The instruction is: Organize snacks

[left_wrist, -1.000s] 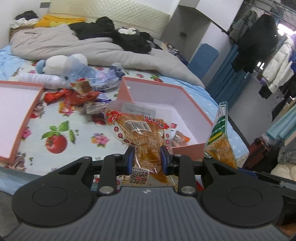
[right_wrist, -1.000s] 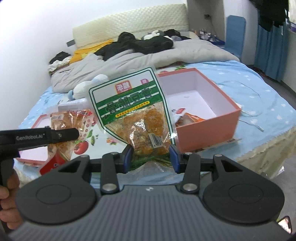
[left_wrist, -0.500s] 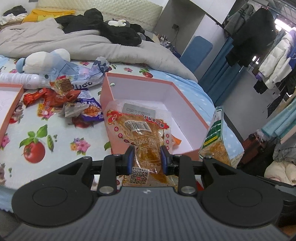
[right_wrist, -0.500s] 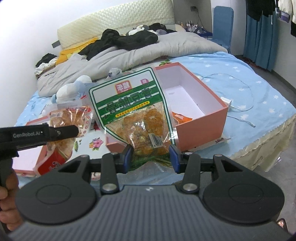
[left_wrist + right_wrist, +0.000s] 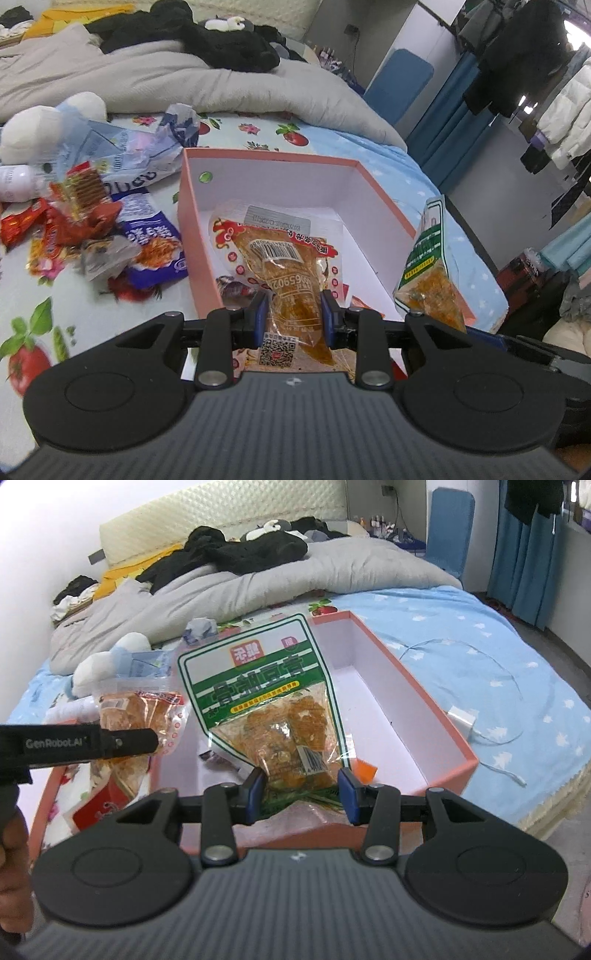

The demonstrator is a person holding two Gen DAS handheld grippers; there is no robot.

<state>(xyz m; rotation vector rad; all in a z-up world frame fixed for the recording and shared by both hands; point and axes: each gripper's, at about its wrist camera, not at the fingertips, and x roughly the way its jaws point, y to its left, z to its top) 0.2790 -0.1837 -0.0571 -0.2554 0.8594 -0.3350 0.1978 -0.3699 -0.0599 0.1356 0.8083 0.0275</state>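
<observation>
My left gripper (image 5: 294,317) is shut on a clear red-trimmed snack packet (image 5: 284,266) with orange contents, held over the near end of the open pink box (image 5: 384,206). My right gripper (image 5: 302,794) is shut on a green-and-white snack bag (image 5: 266,698), also over the pink box (image 5: 436,716). The green bag (image 5: 428,273) shows at the right of the left wrist view. In the right wrist view the left gripper's finger (image 5: 125,740) and its red-trimmed packet (image 5: 140,716) appear at the left. A few small packets (image 5: 354,299) lie inside the box.
A heap of loose snack wrappers (image 5: 92,229) lies on the flowered sheet left of the box, beside a crumpled plastic bag (image 5: 129,155) and a white plush toy (image 5: 40,129). A second pink tray (image 5: 48,801) sits at the left. A white charger and cable (image 5: 461,716) lie right of the box.
Both grippers have moved forward and down toward the pink box, each keeping its packet. The box now fills more of both views and the packets hang over its inside.
</observation>
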